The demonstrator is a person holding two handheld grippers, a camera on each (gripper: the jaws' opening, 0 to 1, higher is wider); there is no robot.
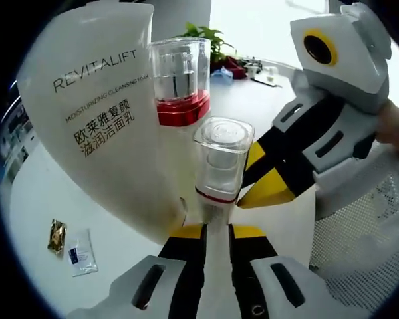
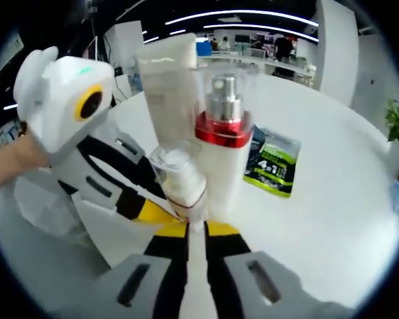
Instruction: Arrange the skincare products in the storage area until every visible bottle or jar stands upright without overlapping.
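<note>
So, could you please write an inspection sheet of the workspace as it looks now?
Surface: white table, bare around the bottles.
Job's things: Revitalift tube, red-collared pump bottle and small clear-capped bottle, all upright, bunched together.
Clutter: two sachets; green packet.
Grippers: left gripper and right gripper both closed on the small clear-capped bottle's base.
Cables: nothing seen.
Surroundings: white mesh basket; plant; office space with ceiling lights behind.
</note>
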